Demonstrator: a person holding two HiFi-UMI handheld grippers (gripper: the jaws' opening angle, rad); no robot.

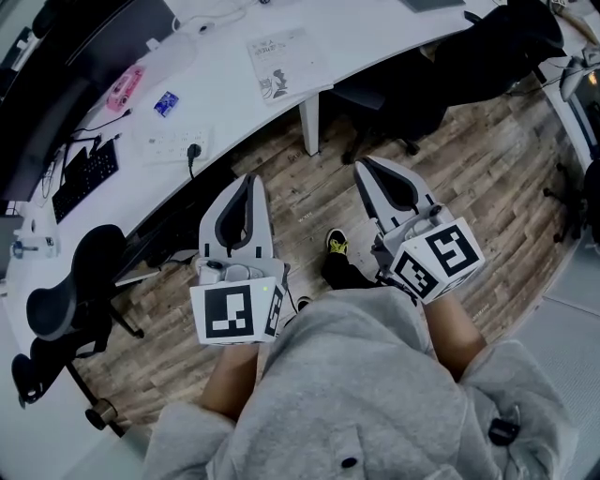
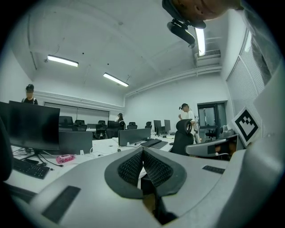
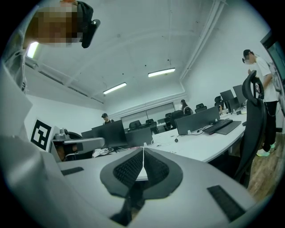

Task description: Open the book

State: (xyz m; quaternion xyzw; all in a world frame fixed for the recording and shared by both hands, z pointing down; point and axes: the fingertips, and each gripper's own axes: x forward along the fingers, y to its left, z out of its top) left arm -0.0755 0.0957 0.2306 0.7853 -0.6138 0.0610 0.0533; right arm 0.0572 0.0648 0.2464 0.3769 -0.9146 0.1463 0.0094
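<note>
Currently your left gripper [image 1: 248, 178] and right gripper [image 1: 361, 164], grey wedges with ribbed black pads [image 2: 131, 169], are closed and empty, the thin book [image 1: 286, 61] lying on the curved white desk [image 1: 375, 37].

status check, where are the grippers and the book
Left gripper shut, empty. Right gripper shut, empty. Book flat on desk, ahead of both, untouched. Path clear.

The print on the book [image 1: 289, 62] is too small to read. The head view's top-left corner cuts off the monitor [image 1: 84, 52], and the grey sweater [image 1: 375, 394] hides the person's legs above one shoe [image 1: 336, 246].
</note>
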